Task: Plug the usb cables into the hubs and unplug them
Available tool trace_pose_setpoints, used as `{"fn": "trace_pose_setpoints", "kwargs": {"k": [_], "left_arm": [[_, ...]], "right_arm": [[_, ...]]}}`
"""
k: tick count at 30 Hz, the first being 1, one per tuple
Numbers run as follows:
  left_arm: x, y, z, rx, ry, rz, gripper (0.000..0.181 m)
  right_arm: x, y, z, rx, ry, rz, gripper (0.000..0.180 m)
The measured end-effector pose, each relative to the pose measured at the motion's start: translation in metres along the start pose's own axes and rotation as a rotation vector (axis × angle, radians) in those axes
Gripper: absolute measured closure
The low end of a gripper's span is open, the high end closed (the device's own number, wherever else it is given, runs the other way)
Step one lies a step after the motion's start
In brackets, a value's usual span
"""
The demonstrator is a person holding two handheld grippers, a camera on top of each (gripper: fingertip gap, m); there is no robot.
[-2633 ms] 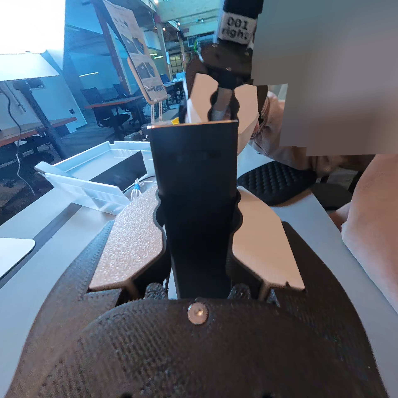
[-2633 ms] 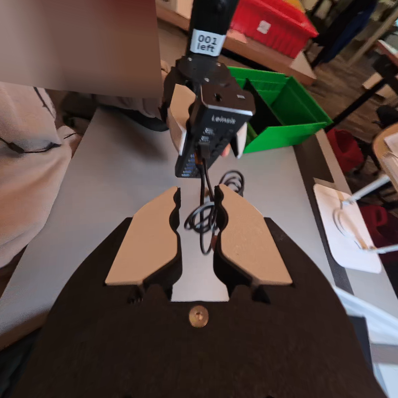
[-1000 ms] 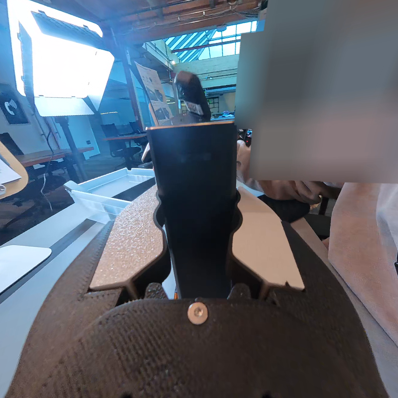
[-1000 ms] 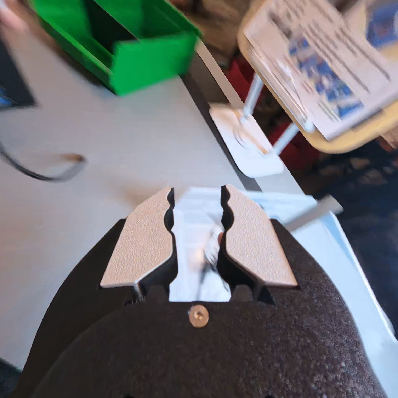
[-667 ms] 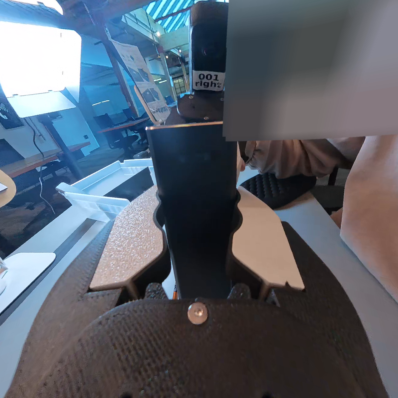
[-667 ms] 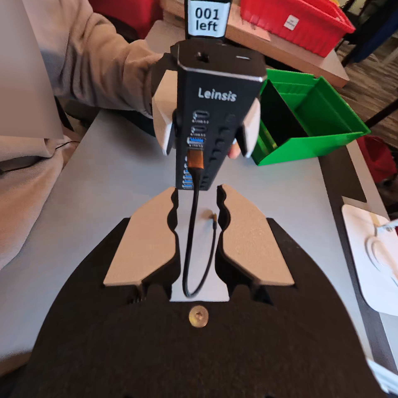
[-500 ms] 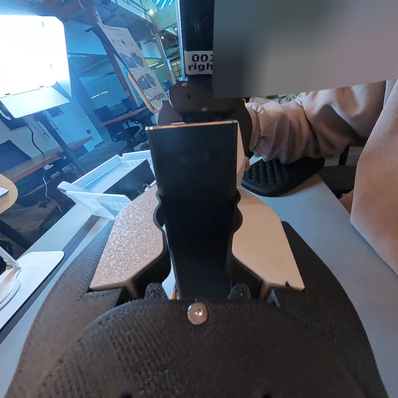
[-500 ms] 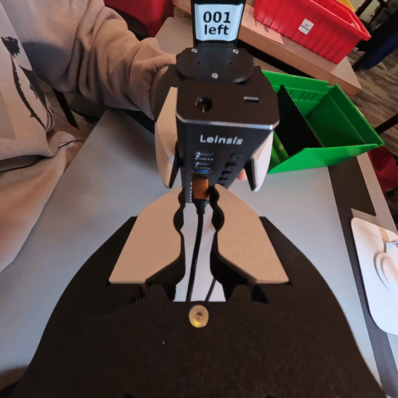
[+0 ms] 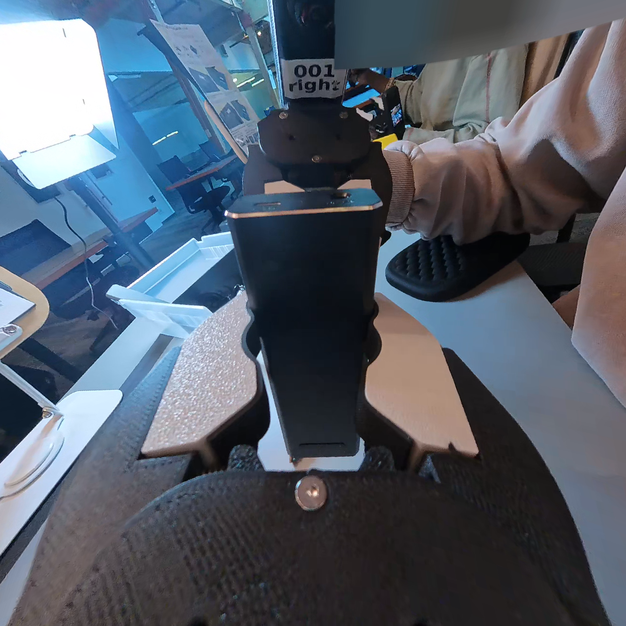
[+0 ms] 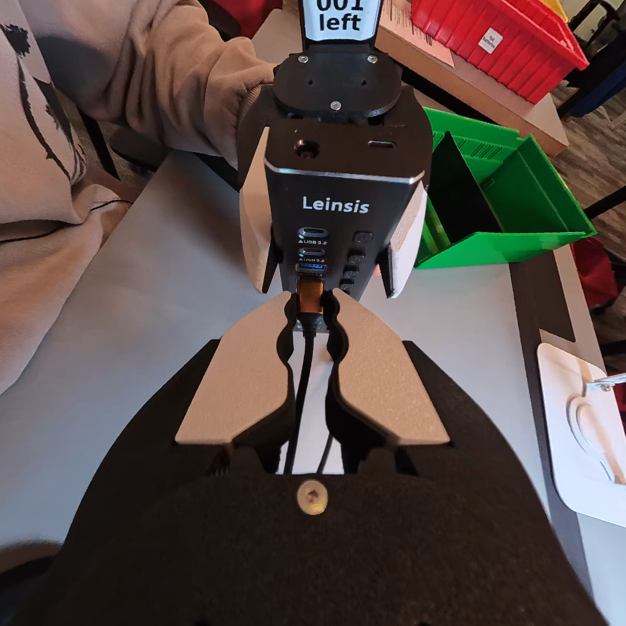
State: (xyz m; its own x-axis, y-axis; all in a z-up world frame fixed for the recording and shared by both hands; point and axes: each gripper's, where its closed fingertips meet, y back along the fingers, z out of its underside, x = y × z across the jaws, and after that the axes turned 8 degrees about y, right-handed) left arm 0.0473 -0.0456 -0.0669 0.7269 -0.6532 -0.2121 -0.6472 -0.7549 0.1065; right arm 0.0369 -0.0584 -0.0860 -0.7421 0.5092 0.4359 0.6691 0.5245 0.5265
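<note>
My left gripper (image 9: 311,306) is shut on a black USB hub (image 9: 305,288) and holds it upright above the grey table (image 9: 491,355). In the right wrist view the hub (image 10: 342,203) shows its port face, held between the left gripper's pale fingers (image 10: 257,237). An orange USB plug (image 10: 310,294) on a black cable (image 10: 305,389) sits in a lower port. My right gripper (image 10: 310,301) is closed around this plug, with its fingertips touching both sides. The cable hangs down between the right fingers. In the left wrist view the right gripper (image 9: 315,152) shows just behind the hub.
A green bin (image 10: 508,244) stands right of the hub, with a red bin (image 10: 491,34) behind it. A white lamp base (image 10: 582,423) lies at the table's right edge. A white tray (image 9: 169,271) and a black armrest pad (image 9: 454,267) flank the hub. A person's sleeves are close. My left and right fingertips are right by each other.
My right gripper swung away over the white tray, came back to the hub, moved in and narrowed its jaws onto the orange plug. My left gripper kept hold of the hub.
</note>
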Motion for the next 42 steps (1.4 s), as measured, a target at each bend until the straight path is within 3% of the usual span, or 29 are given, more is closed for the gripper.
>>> {"fn": "trace_pose_setpoints", "kwargs": {"k": [26,42], "left_arm": [[0.003,0.011,-0.017,-0.038,-0.111,-0.042,0.12],[0.001,0.009,-0.003,-0.087,-0.092,-0.028,0.119]], "right_arm": [[0.004,0.007,-0.017,0.083,0.048,-0.033,0.164],[0.003,-0.002,-0.008,0.034,0.039,-0.034,0.164]]}}
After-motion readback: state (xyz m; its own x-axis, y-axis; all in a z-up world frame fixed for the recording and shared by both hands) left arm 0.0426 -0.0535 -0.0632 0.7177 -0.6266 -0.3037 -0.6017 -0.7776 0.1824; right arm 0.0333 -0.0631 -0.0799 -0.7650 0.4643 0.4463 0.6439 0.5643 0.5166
